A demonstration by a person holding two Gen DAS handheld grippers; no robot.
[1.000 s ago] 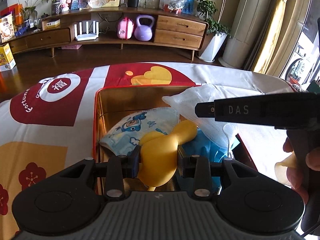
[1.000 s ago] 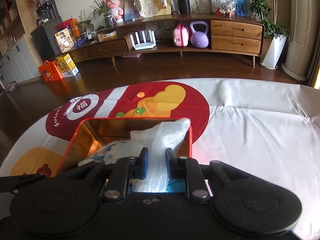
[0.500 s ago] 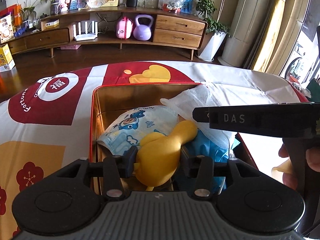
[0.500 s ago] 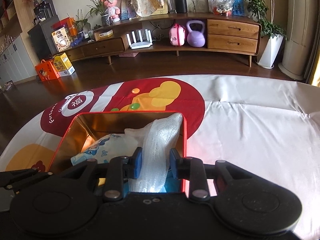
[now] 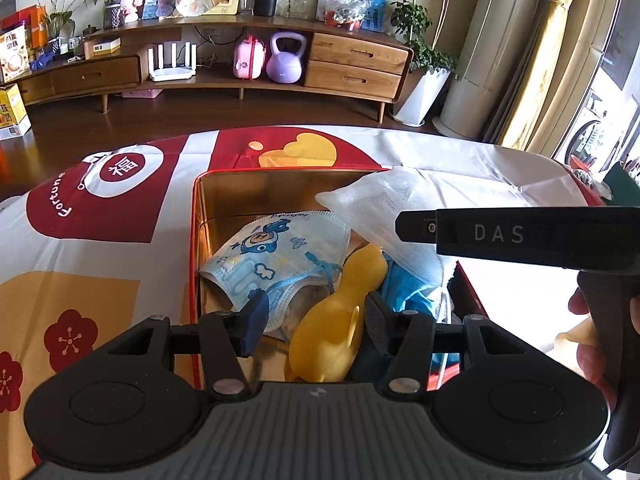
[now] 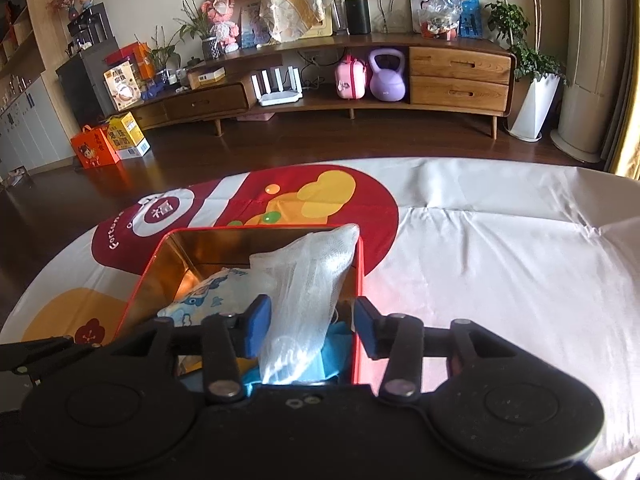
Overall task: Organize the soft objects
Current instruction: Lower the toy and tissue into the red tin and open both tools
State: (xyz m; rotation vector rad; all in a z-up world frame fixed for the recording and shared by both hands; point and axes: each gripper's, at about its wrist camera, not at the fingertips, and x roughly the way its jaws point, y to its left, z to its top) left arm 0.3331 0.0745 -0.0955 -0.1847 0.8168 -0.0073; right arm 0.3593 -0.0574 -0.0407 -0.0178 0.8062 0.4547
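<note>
Red tin [image 5: 194,240] holds a cartoon face mask [image 5: 276,260], yellow soft toy [image 5: 332,332], blue cloth [image 5: 408,292] and white mesh pouch [image 6: 308,280]. Left gripper [image 5: 314,320] is opening around the toy. Right gripper [image 6: 312,324] is opening around the pouch.

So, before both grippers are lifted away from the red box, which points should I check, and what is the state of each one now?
1. Left gripper free of the yellow soft toy: ok on the left side, where a gap shows as the jaws are opening; contact on the right cannot tell.
2. Right gripper free of the white mesh bag: ok, jaws opening, gaps on both sides.
3. Toy inside the red box: ok.
4. Mesh bag fully inside: not ok, its top stands above the rim.
5. Cartoon face mask inside the box: ok.
6. Mask ear loop clear of the left gripper's fingers: cannot tell.
</note>
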